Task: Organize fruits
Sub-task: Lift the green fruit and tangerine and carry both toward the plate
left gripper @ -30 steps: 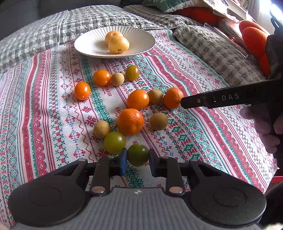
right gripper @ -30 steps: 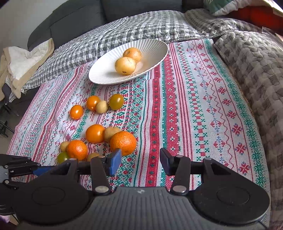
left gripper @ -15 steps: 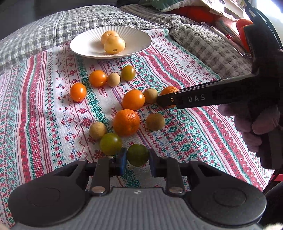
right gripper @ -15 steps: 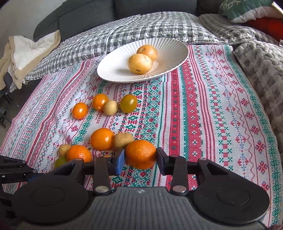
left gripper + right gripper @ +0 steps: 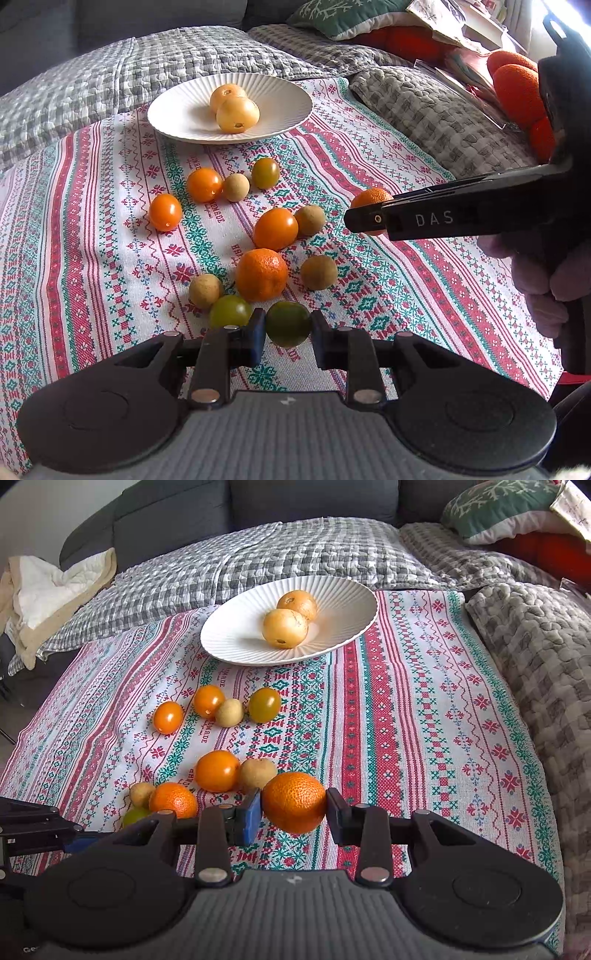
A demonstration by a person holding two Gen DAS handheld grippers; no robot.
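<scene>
**Both claws loaded: green tomato left, mandarin right**

Your left claw (image 5: 287, 334) is clenched on a green tomato (image 5: 288, 328). The fruit is smooth, glossy and near-round, so no long axis can be read; it sits level between the two pads, just above the embroidered cloth (image 5: 92, 258).

Your right claw (image 5: 293, 810) grips a mandarin (image 5: 294, 801). Its jaws have just been closing, and both pads now press on the fruit's sides. The peel is dimpled and matte, the shape slightly flattened, with the wide axis running pad to pad. In the left wrist view the same fruit shows partly behind the black finger marked "DAS".

On the cloth, which is woven with red and green stripes, lie the remaining fruits:
- a second mandarin (image 5: 261, 274), pitted skin, near the left claw;
- an oval orange tomato (image 5: 275, 229), long axis tilted up to the right;
- several small tan round fruits with a dull skin, one (image 5: 318, 272) just right of the second mandarin.

The ribbed white plate (image 5: 236, 642) stands at the far end of the cloth and holds two yellow-brown round fruits that touch each other.
</scene>
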